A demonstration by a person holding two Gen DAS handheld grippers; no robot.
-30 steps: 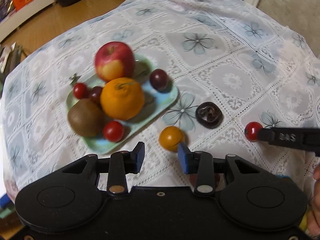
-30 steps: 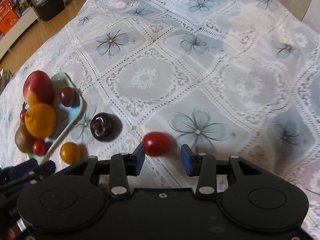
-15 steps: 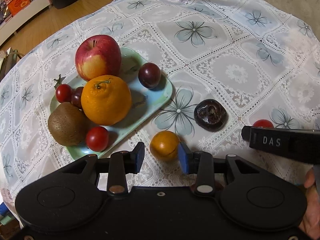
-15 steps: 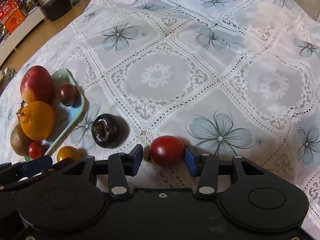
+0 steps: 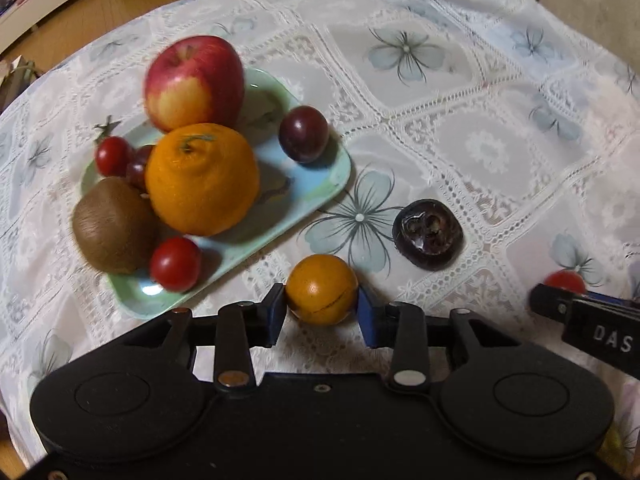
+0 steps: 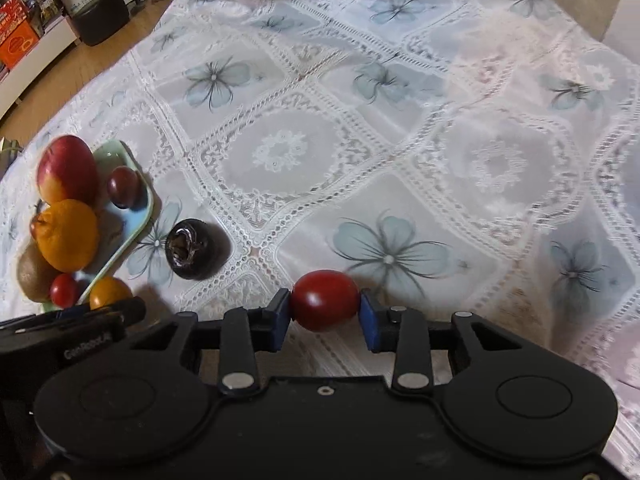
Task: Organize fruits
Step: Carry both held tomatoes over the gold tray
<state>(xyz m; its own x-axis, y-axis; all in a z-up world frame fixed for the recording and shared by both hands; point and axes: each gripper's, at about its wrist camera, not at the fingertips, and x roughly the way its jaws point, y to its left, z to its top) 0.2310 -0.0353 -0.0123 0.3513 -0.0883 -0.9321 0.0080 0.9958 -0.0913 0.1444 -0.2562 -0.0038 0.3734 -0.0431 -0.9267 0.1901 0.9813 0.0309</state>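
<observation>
Two grips: left gripper (image 5: 322,312) jaws clench orange tomato (image 5: 322,289); right gripper (image 6: 325,316) jaws clench red tomato (image 6: 324,300).
Risk: hard squeezing may burst them.

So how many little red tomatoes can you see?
3. One sits at the tray's far left, one at its near edge beside the kiwi, one in the right claw. Others may hide behind big fruit.

**Room and table surroundings**

A white lace tablecloth (image 6: 400,120) printed with pale blue flowers covers the table. Beyond its far left edge lies a wooden floor (image 6: 104,52). A dark stool (image 6: 102,16) stands on that floor beside a low white shelf (image 6: 36,60), which carries an orange box (image 6: 18,46). Lighting is dim and warm.
</observation>
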